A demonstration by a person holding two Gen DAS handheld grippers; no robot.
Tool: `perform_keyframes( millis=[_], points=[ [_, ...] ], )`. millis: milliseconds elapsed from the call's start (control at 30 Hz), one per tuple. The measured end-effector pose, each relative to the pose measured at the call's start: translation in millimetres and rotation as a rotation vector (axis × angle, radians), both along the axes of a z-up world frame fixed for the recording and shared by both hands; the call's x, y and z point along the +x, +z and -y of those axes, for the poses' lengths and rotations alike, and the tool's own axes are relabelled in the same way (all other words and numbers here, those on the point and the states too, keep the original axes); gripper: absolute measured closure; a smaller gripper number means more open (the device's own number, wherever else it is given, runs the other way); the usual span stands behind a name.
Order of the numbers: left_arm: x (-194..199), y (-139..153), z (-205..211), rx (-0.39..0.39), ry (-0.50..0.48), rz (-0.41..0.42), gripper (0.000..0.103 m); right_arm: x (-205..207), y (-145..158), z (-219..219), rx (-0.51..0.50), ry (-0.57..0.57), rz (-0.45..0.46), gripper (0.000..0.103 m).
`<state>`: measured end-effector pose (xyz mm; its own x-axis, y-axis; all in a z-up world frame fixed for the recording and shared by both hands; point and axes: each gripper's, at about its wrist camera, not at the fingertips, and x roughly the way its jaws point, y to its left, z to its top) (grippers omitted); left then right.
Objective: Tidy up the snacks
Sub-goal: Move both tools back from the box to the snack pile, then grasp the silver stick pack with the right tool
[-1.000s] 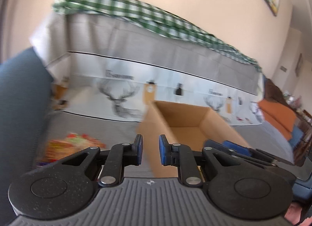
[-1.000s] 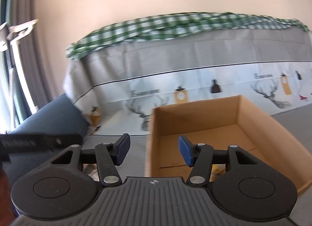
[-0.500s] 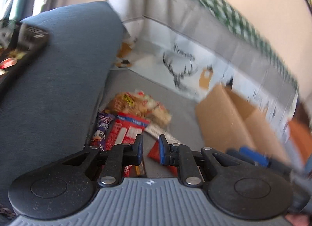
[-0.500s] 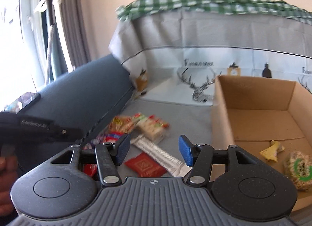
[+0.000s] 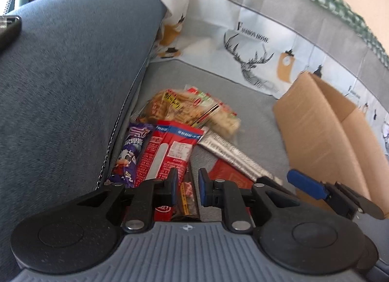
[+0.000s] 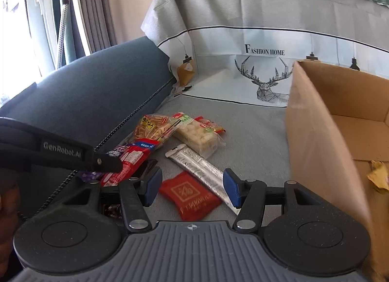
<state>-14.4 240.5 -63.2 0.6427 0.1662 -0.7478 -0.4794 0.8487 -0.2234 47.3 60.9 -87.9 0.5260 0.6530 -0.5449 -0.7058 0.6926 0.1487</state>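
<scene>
Several snack packs lie on the grey sofa seat: a red box [image 5: 167, 150], a purple bar [image 5: 130, 153], clear bags of crackers [image 5: 192, 109], a silver stick pack [image 6: 201, 167] and a small red pouch [image 6: 190, 194]. My left gripper [image 5: 186, 187] hovers low over the pile, jaws narrowly apart and empty, with a dark thin packet [image 5: 188, 195] below the gap. My right gripper [image 6: 192, 186] is open above the red pouch. The cardboard box [image 6: 313, 141] stands to the right and holds a yellow wrapper [image 6: 379, 175].
A dark blue sofa armrest [image 5: 65, 82] rises on the left, close to the snacks. A deer-print cover [image 6: 265, 73] drapes the backrest behind. A black phone-like object [image 5: 8, 28] lies on the armrest top. A window and curtains [image 6: 48, 14] are at far left.
Both grippers swung left and down from facing the cardboard box to hovering over the snack pile. Jaw openings stayed the same.
</scene>
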Motion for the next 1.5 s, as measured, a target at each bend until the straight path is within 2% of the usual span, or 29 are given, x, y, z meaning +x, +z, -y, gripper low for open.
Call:
perform_keyframes(
  millis=[33,100,333,433,567,667,767,833,867,933,967,1067,1200,1267,1300,1400,1467,1500],
  points=[
    [1.5,-2.0,-1.1,0.0,0.008,-0.006,0.08,3.7,-2.6,-3.3,0.001,-0.003,-0.006,0.045],
    [3.5,-6.8,-4.4,-0.002,0.035,-0.027,0.06,10.5,-7.7,-9.5,-0.011,-0.017,-0.011,0.044],
    [13.3,-15.7,-8.4,-0.017,0.028,-0.075,0.059,39.8,-27.7,-23.5,-0.054,-0.086,-0.086,0.038],
    [17.6,-18.6,-8.4,-0.015,0.028,-0.093,0.055,48.7,-40.0,-30.4,-0.102,-0.085,-0.138,0.033],
    [24.1,-21.2,-9.0,-0.011,0.041,-0.116,0.042,47.5,-42.7,-33.8,-0.115,-0.064,-0.123,0.031],
    [28.8,-23.8,-7.4,0.013,0.046,-0.148,0.04,45.3,-43.6,-33.5,-0.13,-0.044,-0.114,0.035],
    [31.5,-25.9,-7.2,0.03,0.052,-0.17,0.038,41.4,-42.8,-33.3,-0.141,-0.01,-0.096,0.054],
    [31.7,-26.9,-7.5,0.035,0.054,-0.175,0.038,40.1,-41.7,-34.5,-0.155,0.008,-0.075,0.077],
    [31.4,-27.0,-7.7,0.036,0.055,-0.176,0.038,39.3,-41.8,-34.0,-0.158,0.019,-0.071,0.079],
    [31.6,-27.3,-8.1,0.038,0.056,-0.176,0.039,37.3,-40.5,-32.1,-0.148,0.043,-0.076,0.098],
    [31.5,-27.3,-8.2,0.039,0.057,-0.177,0.039,35.4,-40.0,-31.7,-0.149,0.054,-0.07,0.103],
    [31.0,-27.0,-7.9,0.041,0.06,-0.179,0.041,29.1,-38.2,-28.9,-0.159,0.074,-0.056,0.103],
    [26.0,-24.1,-8.0,0.05,0.075,-0.177,0.06,21.0,-31.1,-22.3,-0.159,0.09,-0.029,0.103],
    [24.1,-22.2,-6.6,0.056,0.066,-0.177,0.066,16.9,-26.9,-18.4,-0.158,0.092,-0.018,0.103],
    [22.3,-20.4,-5.7,0.061,0.063,-0.174,0.077,15.1,-25.1,-15.9,-0.16,0.089,-0.01,0.103],
    [13.0,-9.5,-3.9,0.074,0.059,-0.135,0.091,12.3,-21.7,-9.4,-0.15,0.067,-0.001,0.102],
    [3.4,-2.2,-4.4,0.064,0.051,-0.082,0.094,11.7,-21.3,-7.9,-0.139,0.051,0.002,0.096],
    [-3.9,0.4,-5.2,0.047,0.041,-0.037,0.095,11.7,-21.8,-7.1,-0.137,0.048,0.007,0.088]
  ],
)
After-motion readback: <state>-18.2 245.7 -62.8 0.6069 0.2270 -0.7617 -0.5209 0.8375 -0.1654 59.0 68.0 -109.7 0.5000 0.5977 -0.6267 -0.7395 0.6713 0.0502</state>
